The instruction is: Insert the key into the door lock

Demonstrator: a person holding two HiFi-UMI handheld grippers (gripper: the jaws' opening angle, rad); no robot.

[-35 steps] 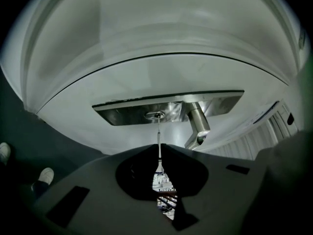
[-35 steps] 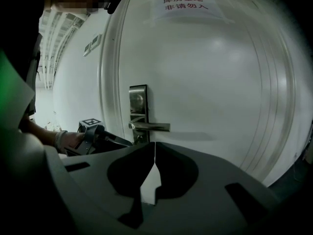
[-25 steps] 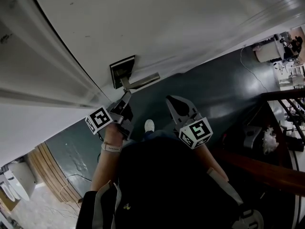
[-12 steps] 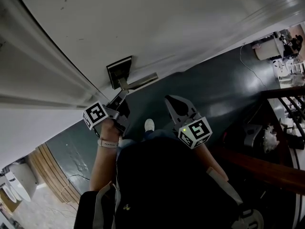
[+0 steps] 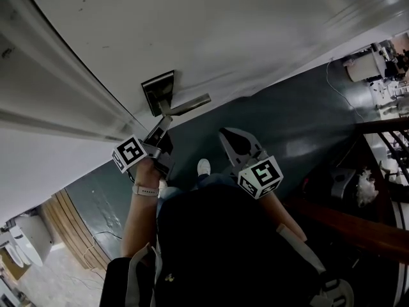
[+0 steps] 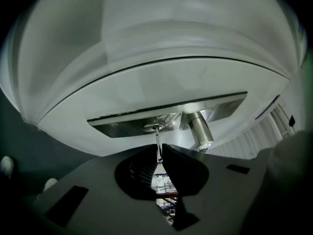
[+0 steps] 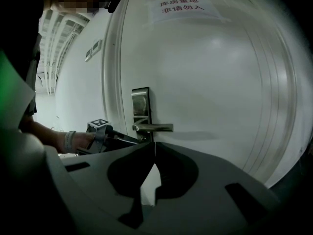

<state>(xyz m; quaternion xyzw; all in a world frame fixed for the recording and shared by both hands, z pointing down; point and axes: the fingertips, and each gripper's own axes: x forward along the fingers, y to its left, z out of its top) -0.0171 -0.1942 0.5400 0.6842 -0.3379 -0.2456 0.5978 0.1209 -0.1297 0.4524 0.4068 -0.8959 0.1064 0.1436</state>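
Note:
A metal lock plate (image 5: 156,88) with a lever handle (image 5: 190,105) sits on the white door (image 5: 211,31). My left gripper (image 5: 166,123) is just below the plate and shut on a thin silver key (image 6: 158,142). In the left gripper view the key's tip meets the round keyhole cylinder (image 6: 154,126) on the lock plate (image 6: 220,105); how deep it sits I cannot tell. My right gripper (image 5: 223,133) hangs back from the door, shut with nothing in it. The right gripper view shows the lock plate (image 7: 141,103), the lever handle (image 7: 153,127) and the left gripper's marker cube (image 7: 100,124).
The lever's round stem (image 6: 201,132) juts out just right of the keyhole. A paper sign (image 7: 182,6) is stuck high on the door. The dark floor (image 5: 287,120) stretches right toward a wooden railing (image 5: 358,229) and cluttered desks (image 5: 383,75).
My left gripper with the key has shifted slightly left under the lock plate and stays close to it. The right gripper has hardly moved.

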